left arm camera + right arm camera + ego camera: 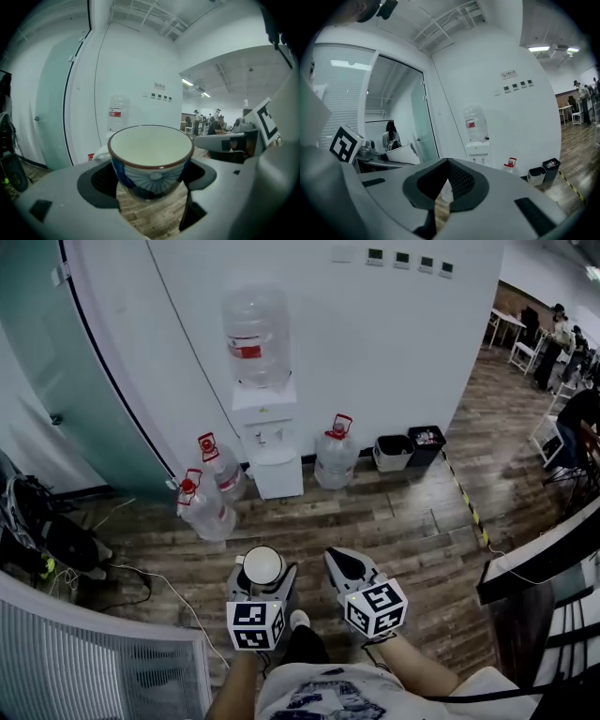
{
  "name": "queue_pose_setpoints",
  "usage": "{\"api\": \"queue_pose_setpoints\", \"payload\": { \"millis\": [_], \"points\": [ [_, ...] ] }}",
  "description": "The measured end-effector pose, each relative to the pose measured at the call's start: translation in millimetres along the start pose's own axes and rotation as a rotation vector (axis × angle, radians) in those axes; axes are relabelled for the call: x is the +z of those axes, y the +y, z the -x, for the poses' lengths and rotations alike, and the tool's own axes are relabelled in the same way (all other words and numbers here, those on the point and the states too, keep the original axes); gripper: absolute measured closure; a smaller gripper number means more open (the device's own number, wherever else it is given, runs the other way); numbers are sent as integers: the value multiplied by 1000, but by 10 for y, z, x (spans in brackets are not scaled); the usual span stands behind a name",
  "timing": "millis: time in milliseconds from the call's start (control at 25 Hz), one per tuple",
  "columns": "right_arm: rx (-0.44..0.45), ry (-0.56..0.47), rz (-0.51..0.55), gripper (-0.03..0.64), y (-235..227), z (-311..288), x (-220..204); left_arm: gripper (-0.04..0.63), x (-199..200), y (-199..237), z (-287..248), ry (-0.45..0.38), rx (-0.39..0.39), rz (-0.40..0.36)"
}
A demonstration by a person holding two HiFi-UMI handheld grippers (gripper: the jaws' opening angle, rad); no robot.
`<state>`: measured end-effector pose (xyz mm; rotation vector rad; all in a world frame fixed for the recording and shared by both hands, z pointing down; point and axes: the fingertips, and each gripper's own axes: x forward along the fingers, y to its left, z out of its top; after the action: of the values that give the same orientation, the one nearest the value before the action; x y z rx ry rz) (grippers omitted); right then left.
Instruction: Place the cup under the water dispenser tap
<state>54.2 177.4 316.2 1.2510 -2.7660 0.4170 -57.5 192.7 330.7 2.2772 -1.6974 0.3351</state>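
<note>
A white water dispenser (268, 432) with a clear bottle (255, 334) on top stands against the white wall, well ahead of me. Its taps (264, 438) sit above a small recess. My left gripper (262, 570) is shut on a white-lined cup with a blue pattern (262, 564). In the left gripper view the cup (151, 159) sits upright between the jaws of the left gripper (151, 185), with the dispenser (117, 115) far behind it. My right gripper (343, 562) is beside the left one, shut and holding nothing. The right gripper view shows the right gripper (446, 183) closed, and the dispenser (477, 138) in the distance.
Three water jugs (221, 466) (204, 508) (336, 452) stand on the wood floor around the dispenser. Two bins (394, 452) (427, 442) are to its right. A glass door (84, 381) and cables are at left, a desk (534, 559) at right, and people at the far right.
</note>
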Motion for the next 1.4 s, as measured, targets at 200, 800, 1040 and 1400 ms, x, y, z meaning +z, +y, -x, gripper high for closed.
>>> {"api": "queue_pose_setpoints", "payload": {
  "millis": [200,800,1040,1400],
  "points": [
    [-13,6,-12,595,-173,-839,216,167,299,610,-539,7,-7,-4],
    [-76,18,-46,597,-703,-2183,521,167,773,1539,-1649,23,-44,-11],
    [-75,26,-46,597,-877,-2504,553,167,799,1656,-1964,42,-52,-6],
    [-69,43,-68,597,-1470,-3125,520,167,813,1843,-2783,85,-51,-23]
  ]
}}
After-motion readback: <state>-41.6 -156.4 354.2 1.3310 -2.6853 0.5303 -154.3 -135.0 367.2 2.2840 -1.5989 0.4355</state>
